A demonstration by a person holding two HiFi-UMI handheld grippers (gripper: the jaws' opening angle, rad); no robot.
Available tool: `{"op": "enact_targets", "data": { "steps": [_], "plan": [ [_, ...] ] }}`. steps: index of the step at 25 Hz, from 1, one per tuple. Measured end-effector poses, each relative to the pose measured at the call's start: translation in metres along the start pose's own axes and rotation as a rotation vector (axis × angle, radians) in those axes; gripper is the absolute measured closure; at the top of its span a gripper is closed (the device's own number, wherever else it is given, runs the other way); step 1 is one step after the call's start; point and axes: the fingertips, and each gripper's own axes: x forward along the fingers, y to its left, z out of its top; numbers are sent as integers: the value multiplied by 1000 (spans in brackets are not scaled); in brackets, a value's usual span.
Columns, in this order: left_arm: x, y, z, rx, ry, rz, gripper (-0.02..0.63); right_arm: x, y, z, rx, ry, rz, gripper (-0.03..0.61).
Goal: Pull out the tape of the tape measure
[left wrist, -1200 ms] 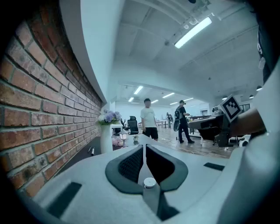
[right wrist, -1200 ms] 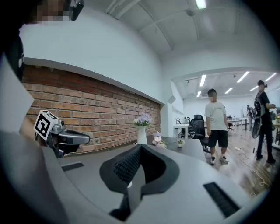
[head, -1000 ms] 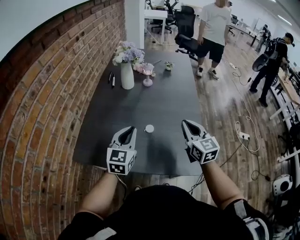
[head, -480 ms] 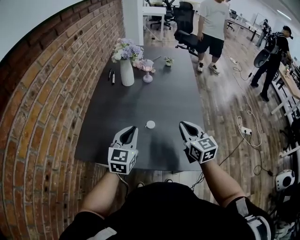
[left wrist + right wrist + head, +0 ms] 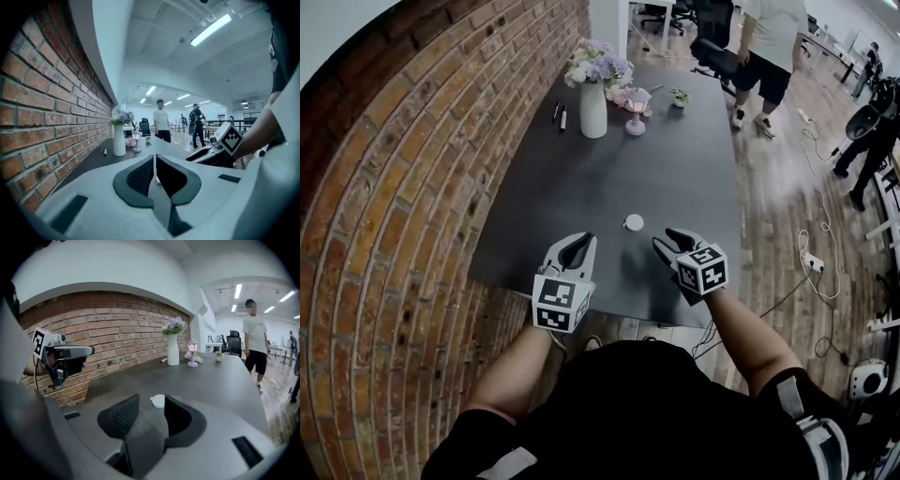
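Observation:
The tape measure (image 5: 633, 222) is a small round white case lying on the dark table (image 5: 581, 202), a short way in from the near edge. My right gripper (image 5: 671, 242) sits just short of it and slightly to its right. Its jaws have just been opening and stand open with nothing between them. The right gripper view shows the case (image 5: 158, 401) just beyond the fingertips. My left gripper (image 5: 573, 249) hovers over the near table edge, to the left of the case, with its jaws shut and empty. In the left gripper view the pads (image 5: 140, 174) meet along a thin slit.
A white vase of flowers (image 5: 593, 108), a pink lamp (image 5: 636, 112), a small plant (image 5: 679, 97) and pens (image 5: 558, 114) stand at the table's far end. A brick wall (image 5: 412, 187) runs along the left. A person (image 5: 773, 42) and an office chair (image 5: 717, 52) are beyond the table.
Both grippers have come down toward the table. The right one dropped further, closer to the tape measure, and its jaws went from shut to open. The view has tilted and shifted.

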Motion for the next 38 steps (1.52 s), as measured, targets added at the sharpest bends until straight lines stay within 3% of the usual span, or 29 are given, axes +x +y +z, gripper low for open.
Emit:
{"op": "enact_targets", "data": {
  "steps": [3,8,16,20,32,38],
  "plan": [
    [-6,6,-11,-10,23,17,589,23,-9,-2,71,33,-23,403],
    [-12,16,-23,-39,49,53,589,61,-15,-28,74,153,8,365],
    [-8,28,-46,-92,107,101,589,105,-23,-41,-69,280,21,343],
    [-7,31,-54,-102,126,110,592,120,-23,-49,-86,339,48,345],
    [-3,38,-58,-132,129,119,594,128,-23,-49,-129,373,36,373],
    [2,31,-55,-137,119,82,594,112,-15,-23,-90,306,45,374]
  ]
}}
